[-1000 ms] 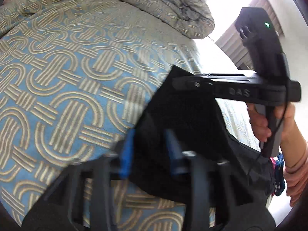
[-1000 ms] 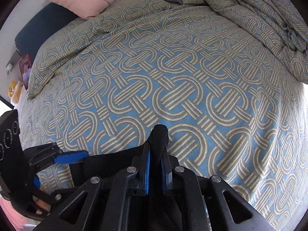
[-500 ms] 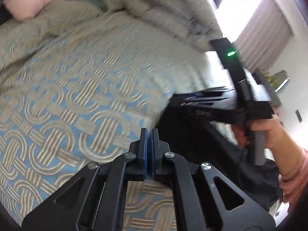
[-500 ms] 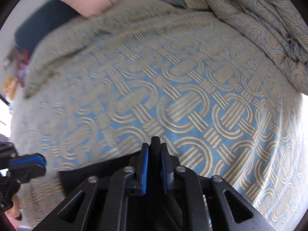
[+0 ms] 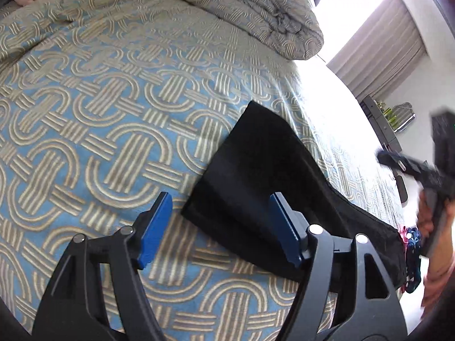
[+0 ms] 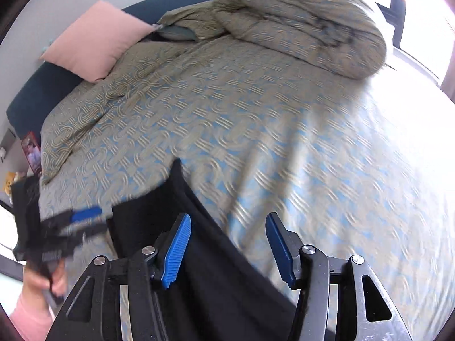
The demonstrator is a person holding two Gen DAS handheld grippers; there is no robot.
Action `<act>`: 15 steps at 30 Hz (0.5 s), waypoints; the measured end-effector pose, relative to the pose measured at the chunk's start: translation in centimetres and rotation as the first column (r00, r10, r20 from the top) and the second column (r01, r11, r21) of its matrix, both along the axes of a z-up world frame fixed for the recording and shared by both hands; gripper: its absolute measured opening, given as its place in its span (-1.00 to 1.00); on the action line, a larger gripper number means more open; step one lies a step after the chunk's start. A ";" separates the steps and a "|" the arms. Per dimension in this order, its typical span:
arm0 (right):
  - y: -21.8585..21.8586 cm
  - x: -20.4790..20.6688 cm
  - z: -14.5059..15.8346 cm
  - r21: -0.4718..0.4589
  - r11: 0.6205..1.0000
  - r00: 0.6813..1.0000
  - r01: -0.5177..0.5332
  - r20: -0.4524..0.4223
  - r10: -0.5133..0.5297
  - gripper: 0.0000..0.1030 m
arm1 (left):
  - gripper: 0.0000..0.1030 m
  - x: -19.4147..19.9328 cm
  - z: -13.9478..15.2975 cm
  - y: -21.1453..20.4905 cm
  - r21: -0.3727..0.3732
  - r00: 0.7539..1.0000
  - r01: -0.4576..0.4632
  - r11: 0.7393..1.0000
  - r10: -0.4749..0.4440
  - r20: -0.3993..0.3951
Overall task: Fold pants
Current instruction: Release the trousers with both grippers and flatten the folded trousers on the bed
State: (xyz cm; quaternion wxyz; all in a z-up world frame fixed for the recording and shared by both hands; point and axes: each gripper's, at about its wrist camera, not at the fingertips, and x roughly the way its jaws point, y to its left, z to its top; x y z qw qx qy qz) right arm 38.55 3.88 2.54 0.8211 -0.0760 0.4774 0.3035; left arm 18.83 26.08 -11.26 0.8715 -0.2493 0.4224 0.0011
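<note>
Bedspread (image 5: 113,119) carries black pants (image 5: 264,176) flat near its front edge, both grippers — left gripper (image 5: 221,227), right gripper (image 6: 227,247) — spread wide, empty above them; regrip both corners evenly, bunched duvet (image 6: 298,20) and pink pillow (image 6: 93,39) well clear.

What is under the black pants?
The black fabric pants lie on the blue bedspread with tan loops, which shows all around them. Whatever sits directly beneath the pants is covered, so it cannot be seen.
</note>
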 end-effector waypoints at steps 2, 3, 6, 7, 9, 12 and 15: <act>-4.6 -2.2 -0.1 -0.001 0.997 0.997 0.078 -0.015 -0.078 0.12 | 0.38 0.7 -0.8 -0.2 -0.006 1.000 -0.006 1.000 0.006 -0.028; -7.2 -3.3 -0.4 0.008 0.992 0.991 0.127 -0.036 -0.126 0.12 | 0.38 1.0 -1.1 -0.2 -0.003 0.999 -0.014 1.000 0.014 -0.030; -14.6 -7.1 -1.2 0.032 0.957 0.955 0.287 -0.094 -0.283 0.12 | 0.35 1.5 -0.9 -0.4 0.010 1.000 -0.021 1.000 0.021 0.002; -17.1 -8.7 -1.5 0.031 0.939 0.936 0.342 -0.102 -0.337 0.12 | -0.21 1.7 -0.8 -0.5 0.013 1.000 -0.017 1.000 0.017 0.001; -21.1 -11.8 -2.1 0.011 0.899 0.895 0.437 -0.106 -0.433 0.13 | -0.86 1.9 -0.4 -0.2 0.029 0.997 -0.053 0.998 0.054 -0.049; -24.8 -15.3 -2.8 -0.035 0.854 0.847 0.520 -0.110 -0.520 0.13 | -0.86 -0.3 2.4 0.0 0.029 0.993 -0.119 0.992 0.119 0.006; -26.8 -17.9 -2.1 -0.050 0.844 0.841 0.534 -0.075 -0.536 0.13 | -0.95 -2.7 5.2 -0.4 0.206 0.983 -0.184 0.961 0.178 0.047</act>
